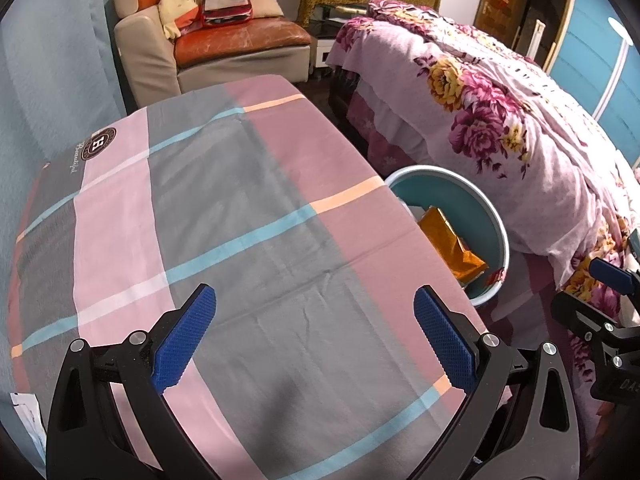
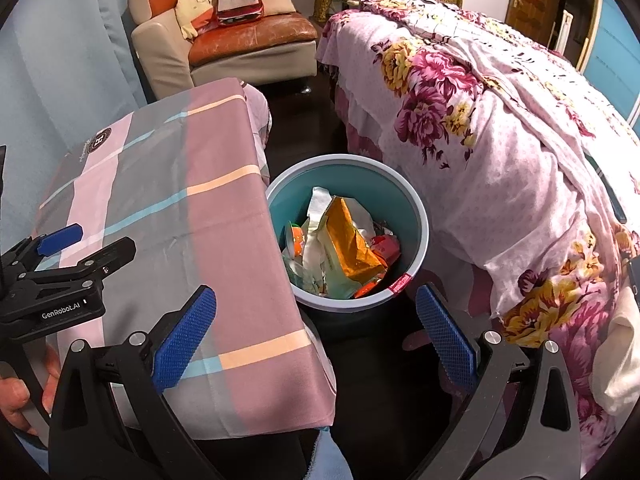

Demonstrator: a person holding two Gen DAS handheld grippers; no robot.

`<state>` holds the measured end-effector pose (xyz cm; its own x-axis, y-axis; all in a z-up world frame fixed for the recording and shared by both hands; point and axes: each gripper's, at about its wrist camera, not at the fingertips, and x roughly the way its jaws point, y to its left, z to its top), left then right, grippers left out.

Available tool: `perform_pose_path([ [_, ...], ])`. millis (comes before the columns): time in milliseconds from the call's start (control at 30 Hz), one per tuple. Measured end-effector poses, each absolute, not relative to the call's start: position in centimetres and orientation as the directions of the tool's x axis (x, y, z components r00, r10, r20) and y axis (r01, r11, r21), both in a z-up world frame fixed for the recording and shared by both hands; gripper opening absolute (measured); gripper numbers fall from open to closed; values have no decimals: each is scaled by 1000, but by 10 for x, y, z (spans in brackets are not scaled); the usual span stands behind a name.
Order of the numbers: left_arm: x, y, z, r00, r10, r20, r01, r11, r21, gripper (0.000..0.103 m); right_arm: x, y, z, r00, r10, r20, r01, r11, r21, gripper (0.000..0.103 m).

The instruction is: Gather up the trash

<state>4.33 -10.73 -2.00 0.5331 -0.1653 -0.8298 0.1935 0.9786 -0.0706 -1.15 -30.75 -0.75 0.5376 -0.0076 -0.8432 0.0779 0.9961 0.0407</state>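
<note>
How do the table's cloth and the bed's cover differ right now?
The table cloth is plaid in pink and grey blocks with blue and peach stripes; the bed cover is pale pink with large magenta and yellow flowers. The table cloth lies flat and smooth; the bed cover is rumpled. Both drape over their edges beside the trash bin.

Warm indoor light, sharp focus, fisheye-warped edges.

A lived-in home bedroom. A bed [image 2: 500, 128] with a pink floral cover fills the right of the frame; a worn orange-and-beige sofa [image 2: 224, 48] piled with cushions sits upper left, blue curtains [image 2: 60, 60] hang far left, and a wooden door [image 1: 508, 0] stands upper right.
</note>
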Motion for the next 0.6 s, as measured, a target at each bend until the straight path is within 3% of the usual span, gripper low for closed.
perform_pose_path([
  [600, 44, -105, -22, 534, -164, -829, 191, 979, -71, 99, -8, -308, -14, 529, -10, -849, 79, 996, 37, 96],
])
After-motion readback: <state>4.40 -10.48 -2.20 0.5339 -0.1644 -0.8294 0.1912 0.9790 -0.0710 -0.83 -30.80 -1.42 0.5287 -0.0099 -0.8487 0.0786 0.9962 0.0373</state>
